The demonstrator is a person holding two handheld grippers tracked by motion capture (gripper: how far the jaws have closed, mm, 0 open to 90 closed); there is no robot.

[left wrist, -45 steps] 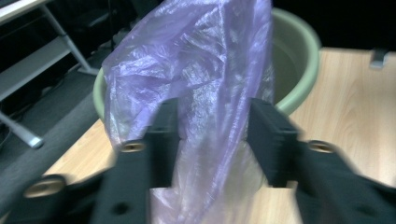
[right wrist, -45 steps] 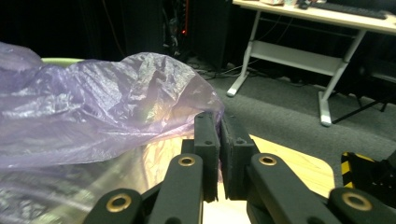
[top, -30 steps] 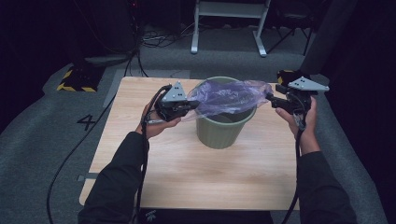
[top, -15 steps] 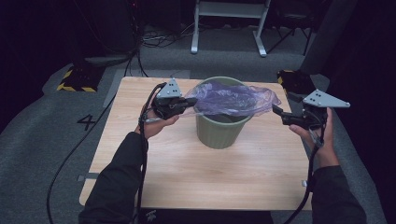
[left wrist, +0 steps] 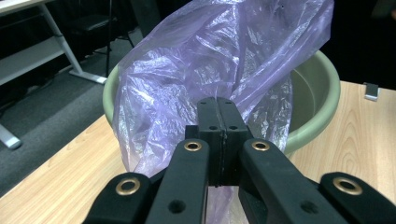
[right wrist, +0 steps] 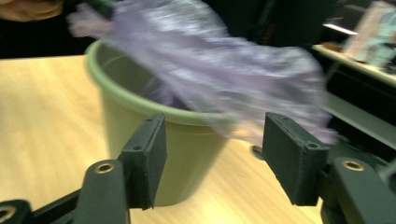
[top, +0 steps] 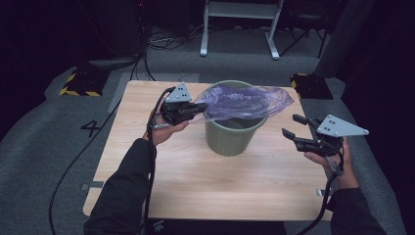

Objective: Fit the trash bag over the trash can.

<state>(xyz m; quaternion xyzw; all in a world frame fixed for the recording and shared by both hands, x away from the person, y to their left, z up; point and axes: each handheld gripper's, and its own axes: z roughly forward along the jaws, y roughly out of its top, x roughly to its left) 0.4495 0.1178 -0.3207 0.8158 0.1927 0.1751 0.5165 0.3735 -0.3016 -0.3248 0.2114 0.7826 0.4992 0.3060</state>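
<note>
- The work in hand seems to be lining the green bin with the purple plastic bag; the bin stands near the middle of the wooden table.
- The bag lies loosely across the top of the bin, with part of it hanging inside and its right edge reaching out past the rim. It is not yet folded over the rim anywhere.
- The left gripper has its jaws fully closed on the left edge of the bag, just beside the rim on the left; in the left gripper view the film rises from between the pressed jaws.
- The right gripper is apart from the bin, to the right of it. Its jaws have just been closing a little but stand well apart, with nothing between them.
- In the right gripper view, which is blurred, the jaws point toward the free edge of the bag.
- To do this step well, the right gripper should probably take only one layer of the free edge, opposite to the left grip.
- Then both hands can pull apart gently, so the mouth opens wide, and lower the edges over the rim.
- Pulling too hard could tear the thin film or tip the light bin.
</note>
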